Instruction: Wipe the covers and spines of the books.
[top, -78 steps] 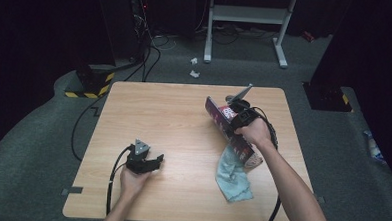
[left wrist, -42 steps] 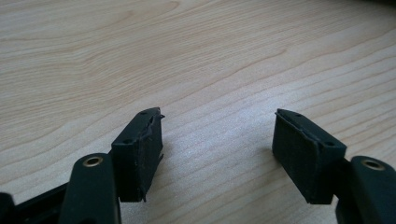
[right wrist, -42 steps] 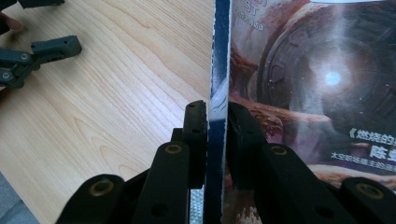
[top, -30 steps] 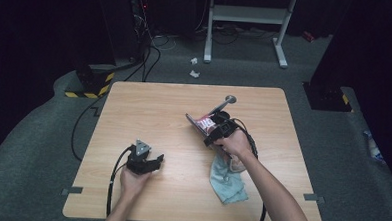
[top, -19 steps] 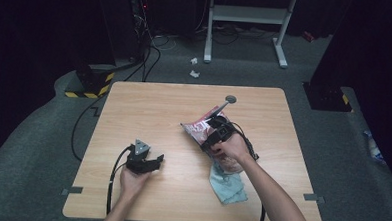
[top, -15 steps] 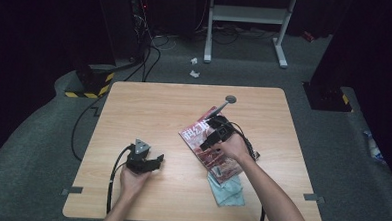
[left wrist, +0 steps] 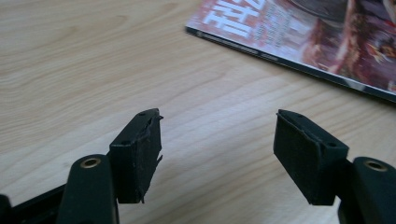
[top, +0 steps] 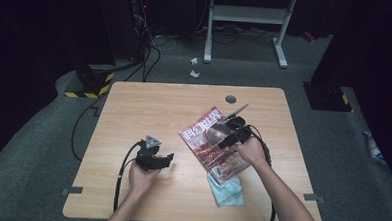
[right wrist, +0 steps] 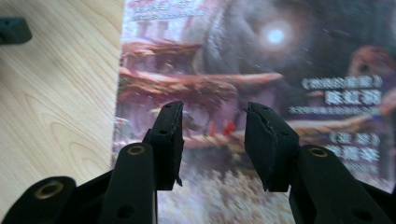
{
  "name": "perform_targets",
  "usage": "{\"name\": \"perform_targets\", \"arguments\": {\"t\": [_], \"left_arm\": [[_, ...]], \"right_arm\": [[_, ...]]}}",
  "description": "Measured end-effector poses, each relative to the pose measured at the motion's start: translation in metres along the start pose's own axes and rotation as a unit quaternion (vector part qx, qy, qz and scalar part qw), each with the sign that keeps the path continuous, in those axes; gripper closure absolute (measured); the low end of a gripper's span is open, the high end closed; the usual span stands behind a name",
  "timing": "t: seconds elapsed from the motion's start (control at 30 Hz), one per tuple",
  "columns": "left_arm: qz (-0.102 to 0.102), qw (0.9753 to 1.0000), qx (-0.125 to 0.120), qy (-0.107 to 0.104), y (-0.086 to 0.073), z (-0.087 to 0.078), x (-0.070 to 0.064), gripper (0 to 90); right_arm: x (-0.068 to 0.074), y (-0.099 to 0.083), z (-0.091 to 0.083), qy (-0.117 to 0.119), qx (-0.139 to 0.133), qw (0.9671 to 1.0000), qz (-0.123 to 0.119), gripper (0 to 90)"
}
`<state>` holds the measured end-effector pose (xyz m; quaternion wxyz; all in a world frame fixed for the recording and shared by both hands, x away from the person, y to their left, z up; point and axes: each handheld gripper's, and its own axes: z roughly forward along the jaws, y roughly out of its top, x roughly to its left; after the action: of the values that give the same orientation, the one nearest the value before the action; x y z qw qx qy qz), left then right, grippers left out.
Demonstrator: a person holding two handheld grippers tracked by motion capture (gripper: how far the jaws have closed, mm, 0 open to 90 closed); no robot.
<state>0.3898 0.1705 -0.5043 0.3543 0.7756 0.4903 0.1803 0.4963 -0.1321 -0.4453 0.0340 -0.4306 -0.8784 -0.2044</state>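
1. High view: the wooden table bears everything; a round dark grommet sits near its far edge.
2. A magazine with a red-titled cover lies flat and skewed, right of the table's middle.
3. Under the magazine's near corner lies a pale blue cloth, partly covered by it.
4. The right gripper hangs over the magazine's cover. In the right gripper view its jaws stand partly apart with nothing between them, the printed cover directly beneath.
5. The left gripper rests low at the table's near left, just beside the magazine but apart from it. In the left gripper view its jaws gape wide and hold nothing, with bare wood beneath and the magazine's edge beyond.
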Motion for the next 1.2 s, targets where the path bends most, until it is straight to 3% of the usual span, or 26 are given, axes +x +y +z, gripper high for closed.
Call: {"name": "perform_targets", "arguments": {"t": [0.17,0.33,0.53,0.7,0.83,0.9,1.03,1.2], "left_arm": [[0.014,0.9993,0.032,-0.015,0.005,0.008,-0.021,33.0],[0.018,0.9983,0.042,-0.035,0.013,0.015,-0.039,33.2],[0.005,0.9971,0.050,-0.058,0.020,0.021,-0.054,34.6],[0.010,0.9958,0.061,-0.068,0.021,0.028,-0.064,34.8],[0.008,0.9955,0.058,-0.075,0.025,0.032,-0.070,35.2],[0.019,0.9950,0.066,-0.072,0.028,0.034,-0.073,35.0],[0.023,0.9944,0.070,-0.076,0.035,0.039,-0.077,34.6],[0.010,0.9945,0.069,-0.078,0.037,0.045,-0.074,35.6]], "right_arm": [[-0.013,-0.023,-0.008,-0.019,-0.011,0.9998,0.005,55.1],[-0.030,-0.045,-0.013,-0.039,-0.016,0.9990,0.012,54.2],[-0.051,-0.070,-0.019,-0.058,-0.020,0.9973,0.041,53.4],[-0.067,-0.087,-0.022,-0.055,-0.031,0.9959,0.065,53.3],[-0.073,-0.095,-0.022,-0.058,-0.028,0.9948,0.079,53.2],[-0.076,-0.097,-0.020,-0.058,-0.027,0.9950,0.078,53.3],[-0.074,-0.100,-0.014,-0.053,-0.020,0.9953,0.079,58.1],[-0.072,-0.100,-0.011,-0.046,-0.023,0.9958,0.076,61.0]]}}
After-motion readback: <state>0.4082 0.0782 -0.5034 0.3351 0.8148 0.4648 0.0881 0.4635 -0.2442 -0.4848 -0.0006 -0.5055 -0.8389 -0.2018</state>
